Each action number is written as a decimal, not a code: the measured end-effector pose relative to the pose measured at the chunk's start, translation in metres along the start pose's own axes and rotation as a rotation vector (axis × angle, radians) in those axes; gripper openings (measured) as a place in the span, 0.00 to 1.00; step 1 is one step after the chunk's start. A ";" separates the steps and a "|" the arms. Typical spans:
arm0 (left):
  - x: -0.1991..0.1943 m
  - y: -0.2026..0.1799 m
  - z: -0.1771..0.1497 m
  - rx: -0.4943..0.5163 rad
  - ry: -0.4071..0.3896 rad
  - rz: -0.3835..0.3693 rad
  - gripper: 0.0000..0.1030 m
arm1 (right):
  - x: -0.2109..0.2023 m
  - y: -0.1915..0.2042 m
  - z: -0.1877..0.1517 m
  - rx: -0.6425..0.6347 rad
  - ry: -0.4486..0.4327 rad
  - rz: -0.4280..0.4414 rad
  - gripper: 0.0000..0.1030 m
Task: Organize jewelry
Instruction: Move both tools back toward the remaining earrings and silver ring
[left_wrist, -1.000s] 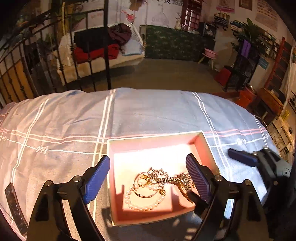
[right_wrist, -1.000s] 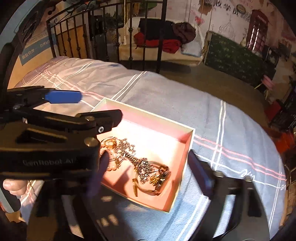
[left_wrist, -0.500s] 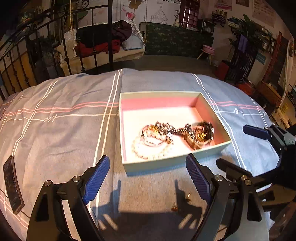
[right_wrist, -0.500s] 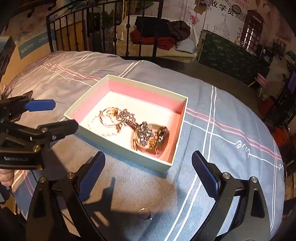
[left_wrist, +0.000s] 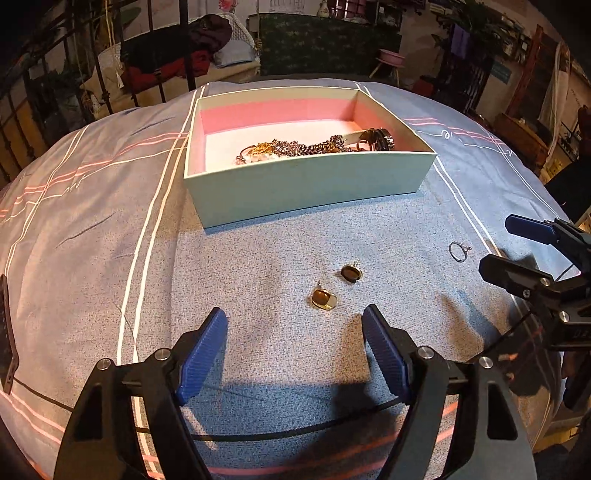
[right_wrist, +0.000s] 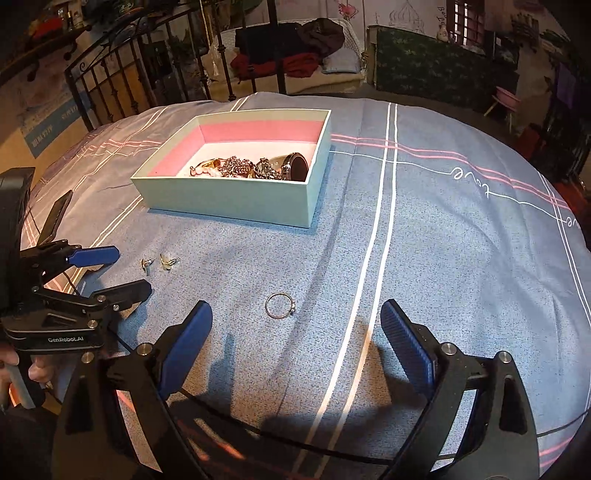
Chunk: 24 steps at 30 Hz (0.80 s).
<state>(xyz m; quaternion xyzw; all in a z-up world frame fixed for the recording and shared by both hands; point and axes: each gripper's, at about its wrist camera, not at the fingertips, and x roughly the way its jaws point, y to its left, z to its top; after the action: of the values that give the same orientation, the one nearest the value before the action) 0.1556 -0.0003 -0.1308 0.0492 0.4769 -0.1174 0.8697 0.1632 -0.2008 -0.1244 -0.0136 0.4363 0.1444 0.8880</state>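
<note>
Left gripper (left_wrist: 293, 350) jaws wide, empty, two gold earrings (left_wrist: 324, 298) on the bedspread (left_wrist: 92, 236) just past its tips at 12 o'clock, right gripper (right_wrist: 295, 345) jaws wide, empty, ring (right_wrist: 279, 305) near its tips, jewelry box (left_wrist: 306, 182) farther off at 12 o'clock, holding tangled chains (left_wrist: 306, 147).

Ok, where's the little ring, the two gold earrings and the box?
ring (right_wrist: 279, 305): right wrist view, on its thin band.
earrings (left_wrist: 324, 298): left wrist view, on the nearer one's brown face.
box (left_wrist: 310, 184): left wrist view, on its pale front wall.
</note>
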 end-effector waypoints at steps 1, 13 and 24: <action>0.000 -0.002 0.002 0.016 -0.008 0.012 0.63 | 0.000 0.000 0.000 -0.003 -0.002 -0.002 0.89; 0.000 -0.021 0.001 0.111 -0.041 -0.002 0.12 | 0.004 0.002 -0.003 -0.009 0.012 0.004 0.89; -0.008 -0.009 0.005 0.064 -0.058 -0.011 0.12 | 0.013 0.011 -0.003 -0.034 0.047 -0.011 0.89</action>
<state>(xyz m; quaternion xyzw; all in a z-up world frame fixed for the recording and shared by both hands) 0.1535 -0.0090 -0.1213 0.0708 0.4478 -0.1388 0.8804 0.1657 -0.1872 -0.1356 -0.0345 0.4543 0.1464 0.8780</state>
